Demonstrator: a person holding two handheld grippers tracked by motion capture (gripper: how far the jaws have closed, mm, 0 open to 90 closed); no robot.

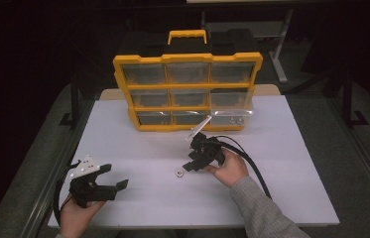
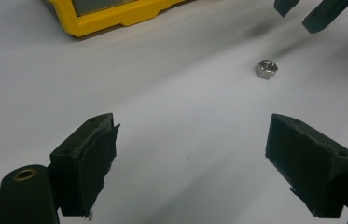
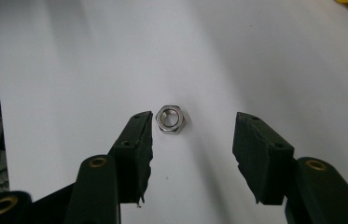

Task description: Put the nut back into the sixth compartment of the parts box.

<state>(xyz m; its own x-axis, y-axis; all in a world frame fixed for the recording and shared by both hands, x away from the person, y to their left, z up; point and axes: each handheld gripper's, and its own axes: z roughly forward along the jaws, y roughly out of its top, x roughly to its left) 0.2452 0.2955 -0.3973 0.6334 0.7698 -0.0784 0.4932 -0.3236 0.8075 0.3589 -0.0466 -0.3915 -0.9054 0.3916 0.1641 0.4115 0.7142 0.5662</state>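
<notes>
A small steel hex nut [image 1: 178, 173] lies flat on the white table [image 1: 281, 168], left of the person's right hand. My right gripper [image 1: 189, 166] hovers just over it, pointing down and to the left. In the right gripper view the nut [image 3: 170, 119] sits between the tips of the open jaws, close to the left fingertip [image 3: 140, 127], and neither pad presses on it. My left gripper [image 1: 115, 177] rests open and empty near the front left corner. In the left gripper view the nut [image 2: 266, 69] lies ahead, with the right gripper [image 2: 309, 11] above it.
A yellow parts organizer [image 1: 187, 58] with clear drawers stands upright at the back of the table. Its lower right drawer [image 1: 232, 118] juts out with small metal parts inside. A black cable [image 1: 252, 158] trails from the right gripper along the forearm.
</notes>
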